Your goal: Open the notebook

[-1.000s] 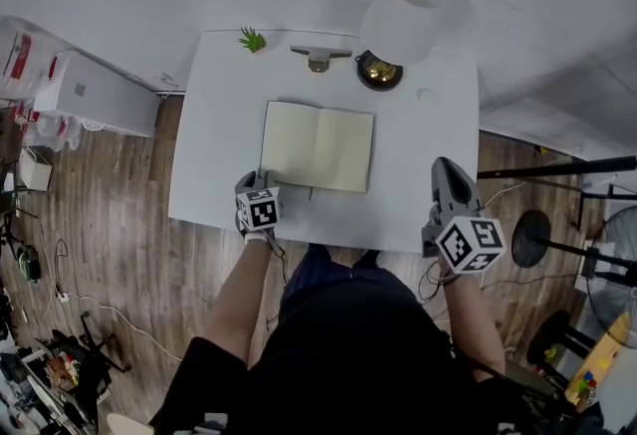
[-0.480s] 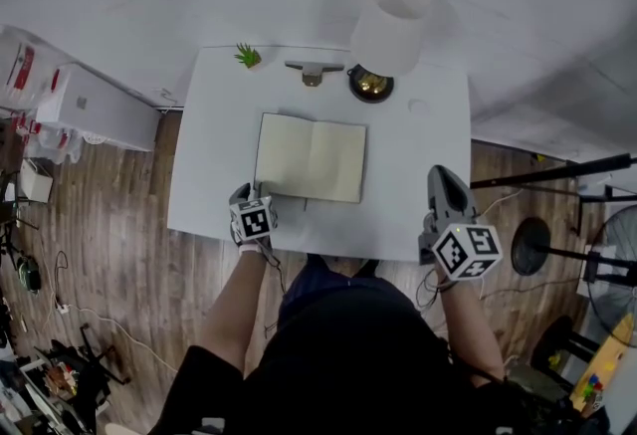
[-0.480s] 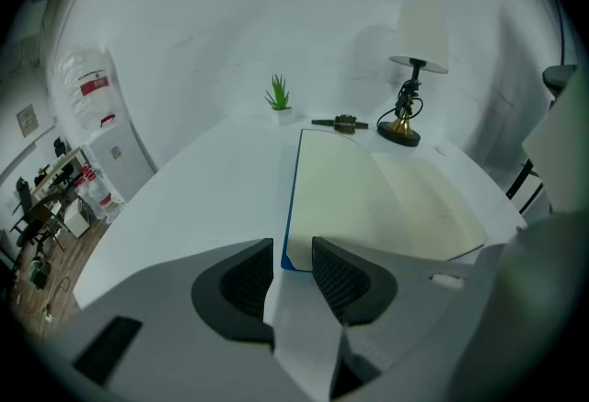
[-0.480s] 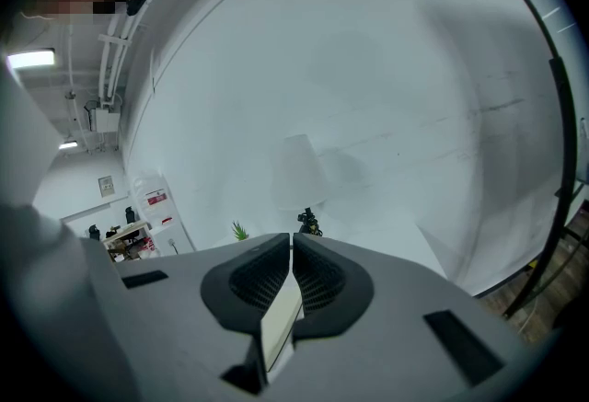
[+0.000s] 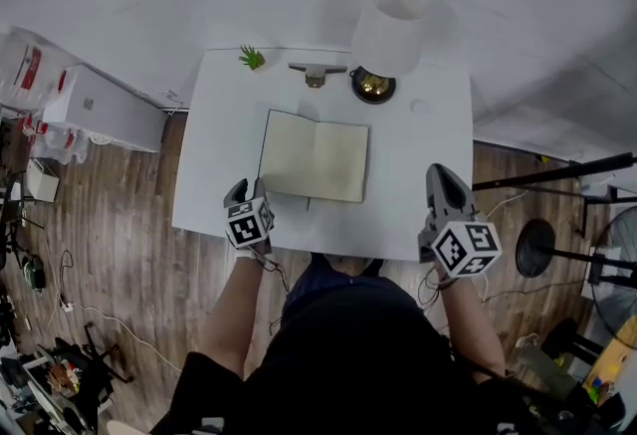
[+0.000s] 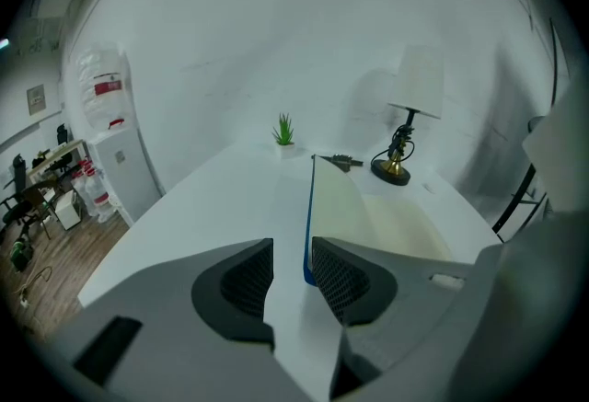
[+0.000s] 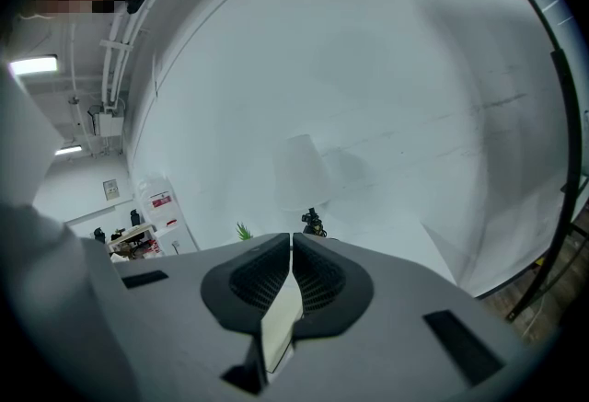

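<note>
The left claw stands about half open and grips nothing. It hovers at the near left corner of the notebook, and in the left gripper view the book's blue cover edge shows in the gap, close by the right-hand pad. The notebook lies open and flat on the table, cream pages up, just beyond and to the right of that claw. Farther right, well apart from the book, the right claw is closed, empty, over the table's near right edge.
</note>
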Tool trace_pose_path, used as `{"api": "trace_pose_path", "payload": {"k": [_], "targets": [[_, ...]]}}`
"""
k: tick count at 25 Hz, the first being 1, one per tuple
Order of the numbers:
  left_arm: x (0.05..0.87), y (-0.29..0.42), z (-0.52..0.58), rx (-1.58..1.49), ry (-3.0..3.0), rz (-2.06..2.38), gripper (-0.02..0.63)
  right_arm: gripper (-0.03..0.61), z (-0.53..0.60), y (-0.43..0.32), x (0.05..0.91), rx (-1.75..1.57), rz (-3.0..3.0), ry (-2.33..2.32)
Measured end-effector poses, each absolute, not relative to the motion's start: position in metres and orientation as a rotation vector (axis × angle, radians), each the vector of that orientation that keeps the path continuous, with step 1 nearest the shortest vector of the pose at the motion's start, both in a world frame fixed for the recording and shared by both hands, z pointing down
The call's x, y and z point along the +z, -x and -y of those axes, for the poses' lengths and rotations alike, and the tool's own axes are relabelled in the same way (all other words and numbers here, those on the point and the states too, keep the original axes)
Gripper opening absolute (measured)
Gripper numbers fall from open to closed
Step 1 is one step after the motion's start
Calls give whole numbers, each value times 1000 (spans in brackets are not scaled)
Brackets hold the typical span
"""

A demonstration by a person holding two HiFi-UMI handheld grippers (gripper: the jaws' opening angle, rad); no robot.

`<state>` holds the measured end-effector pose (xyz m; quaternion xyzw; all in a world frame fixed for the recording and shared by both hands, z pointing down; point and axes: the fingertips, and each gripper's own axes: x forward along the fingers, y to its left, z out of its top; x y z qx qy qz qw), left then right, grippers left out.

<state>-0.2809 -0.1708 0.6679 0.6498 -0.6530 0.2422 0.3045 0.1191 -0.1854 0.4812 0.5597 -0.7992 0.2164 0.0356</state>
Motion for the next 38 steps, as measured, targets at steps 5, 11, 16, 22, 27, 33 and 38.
{"api": "trace_pose_path", "payload": {"k": [5, 11, 16, 22, 27, 33, 38], "targets": [[642, 264, 184, 631, -1807, 1744, 132, 14, 188, -117, 479, 657, 2469, -1710], [618, 256, 192, 614, -1872, 1746, 132, 12, 190, -113, 476, 650, 2481, -1700], [620, 242, 193, 680, -1945, 1709, 132, 12, 189, -111, 475, 649, 2483, -1694], [649, 254, 189, 808, -1898, 1718, 132, 12, 188, -112, 475, 644, 2479, -1694], [684, 267, 184, 996, -1877, 1696, 137, 12, 185, -117, 476, 641, 2462, -1700], [715, 249, 187, 1135, -1905, 1619, 132, 12, 181, -128, 479, 638, 2435, -1722], [735, 252, 181, 1044, -1837, 1580, 132, 12, 173, -137, 481, 644, 2410, -1761]]}}
